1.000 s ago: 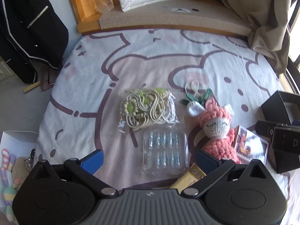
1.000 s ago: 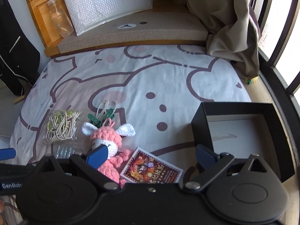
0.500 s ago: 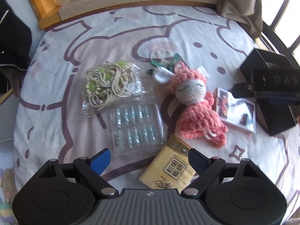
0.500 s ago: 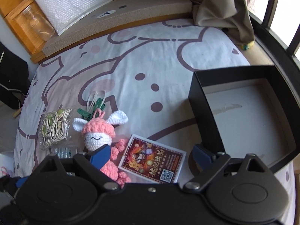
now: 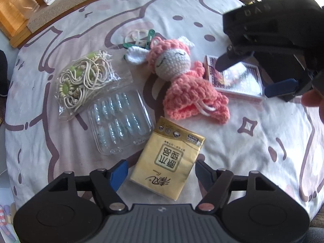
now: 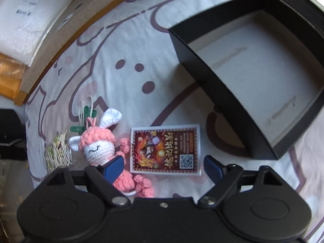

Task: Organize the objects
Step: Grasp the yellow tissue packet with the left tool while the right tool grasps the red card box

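Observation:
On the cartoon bedsheet lie a yellow tissue pack [image 5: 168,158], a clear case of blue press-on nails [image 5: 119,119], a bag of cream cords [image 5: 83,79], a pink crochet bunny [image 5: 182,77] and a red card pack [image 5: 235,79]. My left gripper [image 5: 162,172] is open, its fingers either side of the tissue pack's near end. My right gripper [image 6: 164,165] is open just above the card pack [image 6: 165,148], with the bunny [image 6: 99,147] at its left finger. The right gripper also shows in the left wrist view [image 5: 257,75]. An open black box [image 6: 253,77] sits to the right.
Green clips and a white band [image 5: 141,38] lie behind the bunny. A wooden ledge with a bubble mailer [image 6: 26,20] runs along the bed's far side. The bed's edge drops off at left [image 5: 6,121].
Both grippers have moved forward and down. The left now straddles the tissue pack; the right has come over the card pack and turned so the box sits further up and right.

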`<state>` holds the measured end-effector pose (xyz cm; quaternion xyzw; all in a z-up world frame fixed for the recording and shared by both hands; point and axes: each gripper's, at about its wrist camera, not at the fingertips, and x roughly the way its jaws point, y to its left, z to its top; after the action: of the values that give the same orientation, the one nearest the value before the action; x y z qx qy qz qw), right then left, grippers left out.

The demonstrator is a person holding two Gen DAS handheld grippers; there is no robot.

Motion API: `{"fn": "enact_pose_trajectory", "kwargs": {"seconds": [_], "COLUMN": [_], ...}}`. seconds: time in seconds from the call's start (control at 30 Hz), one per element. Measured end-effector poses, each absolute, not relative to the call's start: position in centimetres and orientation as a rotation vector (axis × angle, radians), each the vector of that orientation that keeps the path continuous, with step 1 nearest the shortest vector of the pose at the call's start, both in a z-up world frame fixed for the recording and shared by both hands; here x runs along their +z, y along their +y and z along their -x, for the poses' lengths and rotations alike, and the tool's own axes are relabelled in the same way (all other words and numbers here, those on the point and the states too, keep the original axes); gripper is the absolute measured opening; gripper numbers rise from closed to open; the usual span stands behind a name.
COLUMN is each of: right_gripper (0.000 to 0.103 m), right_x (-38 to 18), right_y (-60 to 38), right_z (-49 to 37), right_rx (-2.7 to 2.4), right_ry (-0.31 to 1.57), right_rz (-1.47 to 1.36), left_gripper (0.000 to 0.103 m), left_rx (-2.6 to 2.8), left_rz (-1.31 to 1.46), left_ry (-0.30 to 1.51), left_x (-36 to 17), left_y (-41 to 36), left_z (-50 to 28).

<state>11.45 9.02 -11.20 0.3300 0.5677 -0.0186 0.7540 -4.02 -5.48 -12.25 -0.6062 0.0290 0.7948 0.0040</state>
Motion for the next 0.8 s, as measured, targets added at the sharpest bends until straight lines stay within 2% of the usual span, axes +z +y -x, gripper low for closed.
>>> {"fn": "enact_pose_trajectory", "kwargs": {"seconds": [0.13, 0.43, 0.7, 0.8], "right_gripper": [0.087, 0.092, 0.093, 0.09], "right_x": [-11.8, -12.7, -12.9, -12.7], "right_y": [9.4, 11.1, 11.8, 12.3], "right_z": [-11.6, -12.6, -13.4, -13.6], "right_rx": [-0.073, -0.105, -0.143, -0.149], "right_ry": [1.238, 1.252, 1.226, 1.227], "right_rz": [-0.753, -0.661, -0.594, -0.562], "left_gripper": [0.065, 0.062, 0.061, 0.06], "left_rx": [2.446, 2.373, 2.339, 2.332], "left_rz": [1.904, 1.865, 1.881, 1.904], "left_ry": [0.133, 0.178, 0.104, 0.027], "left_x": [-12.9, -13.0, -12.9, -12.9], "left_y": [-5.7, -6.1, -7.9, -8.9], "left_z": [4.1, 3.5, 2.8, 2.8]}}
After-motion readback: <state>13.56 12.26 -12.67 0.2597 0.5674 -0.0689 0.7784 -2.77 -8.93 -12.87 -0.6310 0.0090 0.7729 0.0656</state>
